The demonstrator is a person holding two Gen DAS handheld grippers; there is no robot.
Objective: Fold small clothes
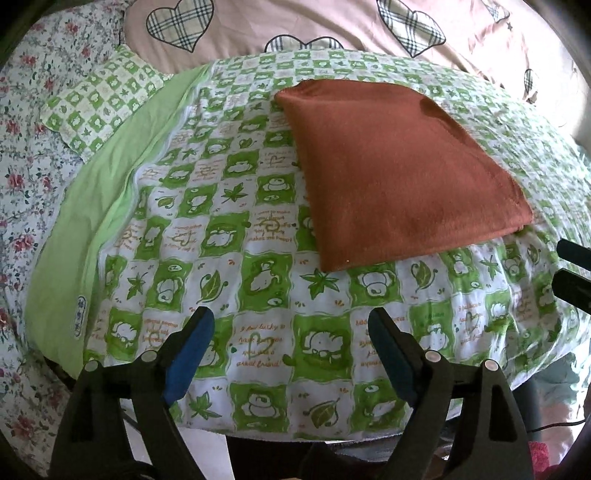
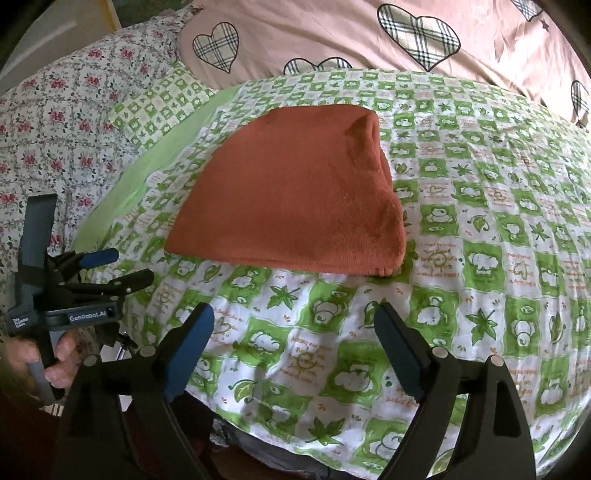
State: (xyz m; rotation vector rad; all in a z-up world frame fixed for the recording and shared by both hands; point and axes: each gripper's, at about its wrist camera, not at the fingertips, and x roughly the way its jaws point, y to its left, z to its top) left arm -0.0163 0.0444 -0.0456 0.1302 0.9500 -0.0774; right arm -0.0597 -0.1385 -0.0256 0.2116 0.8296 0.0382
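A rust-orange garment point(image 1: 399, 173) lies folded into a flat rectangle on the green-and-white checked quilt point(image 1: 258, 295); it also shows in the right wrist view point(image 2: 295, 195). My left gripper point(image 1: 291, 325) is open and empty, held back near the quilt's front edge, apart from the garment. My right gripper point(image 2: 293, 321) is open and empty, also short of the garment's near edge. The left gripper shows in the right wrist view point(image 2: 129, 266) at the left, held in a hand. The right gripper's fingertips point(image 1: 572, 266) show at the right edge of the left wrist view.
A pink duvet with plaid hearts point(image 1: 332, 26) lies behind the quilt. A floral sheet point(image 1: 29, 147) and a small checked pillow point(image 1: 99, 99) lie to the left. A plain green band point(image 1: 92, 206) runs along the quilt's left side. The bed's front edge drops off below the grippers.
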